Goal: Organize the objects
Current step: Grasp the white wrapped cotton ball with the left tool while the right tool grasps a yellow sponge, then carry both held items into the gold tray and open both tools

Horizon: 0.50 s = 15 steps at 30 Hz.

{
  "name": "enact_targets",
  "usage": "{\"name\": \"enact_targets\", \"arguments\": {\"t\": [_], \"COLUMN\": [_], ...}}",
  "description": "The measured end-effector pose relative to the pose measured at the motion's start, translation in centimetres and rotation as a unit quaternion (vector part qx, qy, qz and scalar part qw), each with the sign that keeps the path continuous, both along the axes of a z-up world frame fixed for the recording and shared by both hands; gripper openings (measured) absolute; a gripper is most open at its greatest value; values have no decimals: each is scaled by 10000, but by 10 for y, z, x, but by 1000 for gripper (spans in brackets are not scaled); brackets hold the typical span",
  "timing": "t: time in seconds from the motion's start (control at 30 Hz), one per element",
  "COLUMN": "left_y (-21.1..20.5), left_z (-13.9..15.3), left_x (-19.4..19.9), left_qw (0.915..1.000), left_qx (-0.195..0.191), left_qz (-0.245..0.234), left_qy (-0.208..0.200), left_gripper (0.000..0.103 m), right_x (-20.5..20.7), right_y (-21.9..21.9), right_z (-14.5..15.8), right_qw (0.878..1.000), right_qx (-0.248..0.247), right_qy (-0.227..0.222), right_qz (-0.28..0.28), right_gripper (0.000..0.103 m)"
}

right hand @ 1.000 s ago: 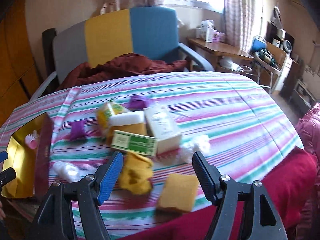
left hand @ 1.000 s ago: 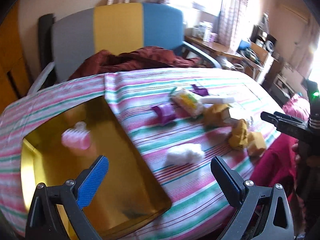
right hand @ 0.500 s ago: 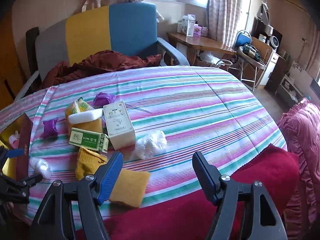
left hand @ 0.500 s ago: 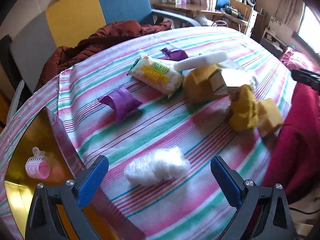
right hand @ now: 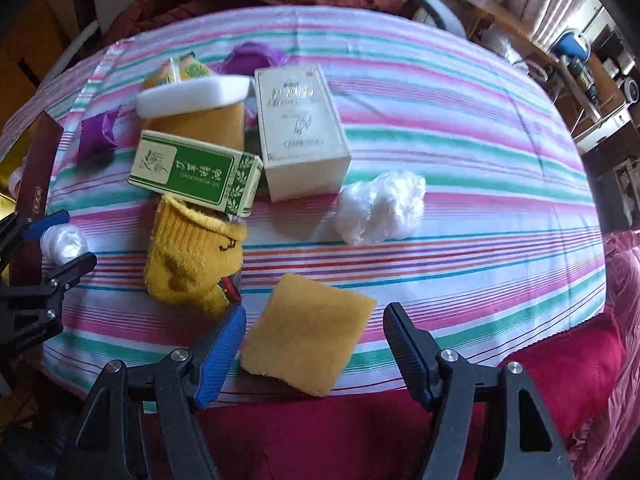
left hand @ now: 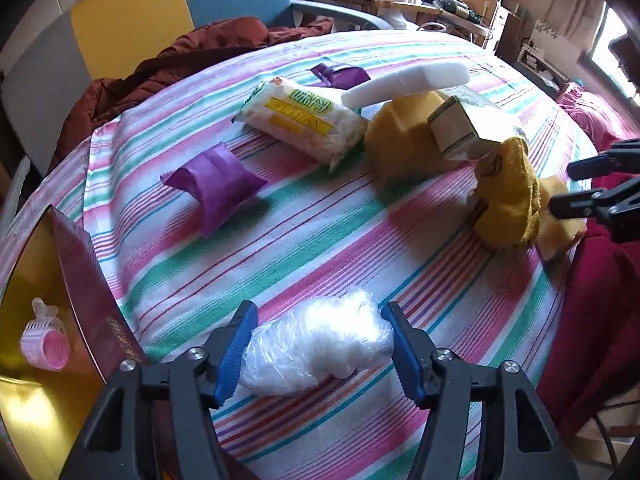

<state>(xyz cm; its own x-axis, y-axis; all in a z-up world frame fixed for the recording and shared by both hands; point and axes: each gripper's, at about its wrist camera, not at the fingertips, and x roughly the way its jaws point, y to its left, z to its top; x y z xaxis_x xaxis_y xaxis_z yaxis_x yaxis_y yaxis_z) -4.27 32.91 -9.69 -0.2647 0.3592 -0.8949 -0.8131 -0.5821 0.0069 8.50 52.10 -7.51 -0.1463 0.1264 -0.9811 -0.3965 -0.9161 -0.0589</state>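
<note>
My left gripper (left hand: 320,320) is open, its fingers on either side of a clear plastic bag of white cotton (left hand: 316,346) lying on the striped tablecloth; I cannot tell if the pads touch it. My right gripper (right hand: 314,324) is open, straddling a flat yellow sponge (right hand: 308,344) near the table's front edge. A gold tray (left hand: 36,292) at the left holds a pink hair roller (left hand: 42,346). A yellow sock (right hand: 192,260), a green box (right hand: 196,172), a white box (right hand: 300,128) and a second cotton bag (right hand: 380,202) lie beyond.
Two purple packets (left hand: 216,188) (left hand: 340,74), a yellow-labelled packet (left hand: 304,116), a white foam block (left hand: 408,82) and a yellow sponge block (left hand: 400,136) are clustered mid-table. A red cloth (right hand: 560,364) hangs at the front edge. A chair with maroon clothing (left hand: 192,48) stands behind.
My left gripper moved from over the tray to the cotton bag and narrowed around it. My right gripper dropped toward the flat yellow sponge at the table edge.
</note>
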Motion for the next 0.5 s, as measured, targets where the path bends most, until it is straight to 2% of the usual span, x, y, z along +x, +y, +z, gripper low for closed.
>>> {"name": "enact_targets", "arguments": {"t": [0.07, 0.27, 0.37, 0.5], "left_y": [0, -8, -15, -28], "left_z": [1, 10, 19, 36], "left_x": [0, 2, 3, 5], "left_qw": [10000, 9991, 9976, 9954], "left_qx": [37, 416, 668, 941], "left_qz": [-8, 85, 142, 186], "left_qy": [18, -60, -93, -5], "left_gripper": [62, 61, 61, 61], "right_x": [-4, -7, -2, 15], "right_y": [-1, -6, -9, -5], "right_z": [-9, -16, -12, 5], "right_qw": [9996, 9981, 9988, 9996], "right_qx": [-62, -137, -31, 265], "right_qy": [-246, -465, -328, 123], "right_qz": [95, 369, 348, -53], "right_gripper": [65, 58, 53, 52]}}
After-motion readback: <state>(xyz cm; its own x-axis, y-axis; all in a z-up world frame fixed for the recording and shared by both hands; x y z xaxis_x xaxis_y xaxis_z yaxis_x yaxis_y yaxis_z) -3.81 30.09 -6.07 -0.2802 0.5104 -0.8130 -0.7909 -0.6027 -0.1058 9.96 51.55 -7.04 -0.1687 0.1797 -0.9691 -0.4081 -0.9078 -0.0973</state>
